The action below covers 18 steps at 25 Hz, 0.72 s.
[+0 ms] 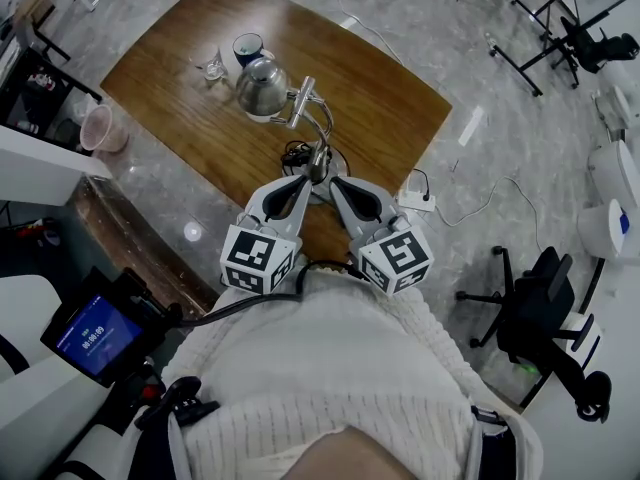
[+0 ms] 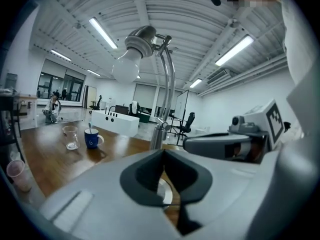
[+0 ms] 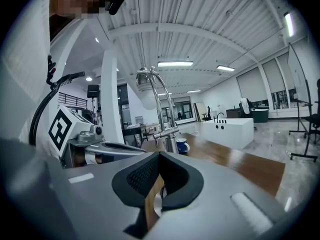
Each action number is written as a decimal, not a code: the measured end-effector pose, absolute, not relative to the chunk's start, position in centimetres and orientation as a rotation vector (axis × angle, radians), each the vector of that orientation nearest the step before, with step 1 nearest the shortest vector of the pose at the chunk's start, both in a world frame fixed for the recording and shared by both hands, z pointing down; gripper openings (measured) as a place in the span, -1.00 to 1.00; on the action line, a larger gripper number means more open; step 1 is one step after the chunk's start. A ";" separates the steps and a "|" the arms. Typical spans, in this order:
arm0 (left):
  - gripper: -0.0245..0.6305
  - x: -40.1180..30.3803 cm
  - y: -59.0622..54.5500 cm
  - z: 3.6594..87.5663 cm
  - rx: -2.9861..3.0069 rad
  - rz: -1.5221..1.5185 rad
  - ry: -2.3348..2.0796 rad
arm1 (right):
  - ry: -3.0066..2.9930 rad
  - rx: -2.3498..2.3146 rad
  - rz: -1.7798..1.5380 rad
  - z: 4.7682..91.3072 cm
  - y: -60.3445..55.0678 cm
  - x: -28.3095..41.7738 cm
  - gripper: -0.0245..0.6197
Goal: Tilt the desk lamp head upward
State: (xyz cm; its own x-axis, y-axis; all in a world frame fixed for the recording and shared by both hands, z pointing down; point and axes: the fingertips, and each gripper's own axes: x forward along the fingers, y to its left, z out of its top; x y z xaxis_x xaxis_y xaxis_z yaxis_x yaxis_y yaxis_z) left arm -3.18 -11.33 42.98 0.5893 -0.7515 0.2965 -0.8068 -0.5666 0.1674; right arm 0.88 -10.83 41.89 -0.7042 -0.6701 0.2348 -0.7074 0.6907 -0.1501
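A chrome desk lamp stands on the wooden table (image 1: 180,78). Its head (image 1: 262,88) points down and to the left at the end of a curved neck (image 1: 322,120). The bulb (image 2: 126,68) shows under the shade in the left gripper view, and the head (image 3: 148,91) hangs high in the right gripper view. My left gripper (image 1: 305,178) and right gripper (image 1: 336,181) sit side by side just short of the lamp's base, tips near the stem (image 2: 159,134). Both the left gripper (image 2: 164,151) and the right gripper (image 3: 159,155) are shut, with nothing between their jaws.
A blue mug (image 1: 248,46) and a clear glass (image 1: 214,67) stand behind the lamp head. A pink cup (image 1: 100,128) sits off the table's left corner. A power strip (image 1: 416,200) with cables lies at the right edge; an office chair (image 1: 540,308) stands on the floor beyond.
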 end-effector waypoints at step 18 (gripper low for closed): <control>-0.91 -2.9 -11.0 43.7 2.534 0.298 -1.261 | -2.699 1.047 0.333 43.1 -10.1 0.4 -0.93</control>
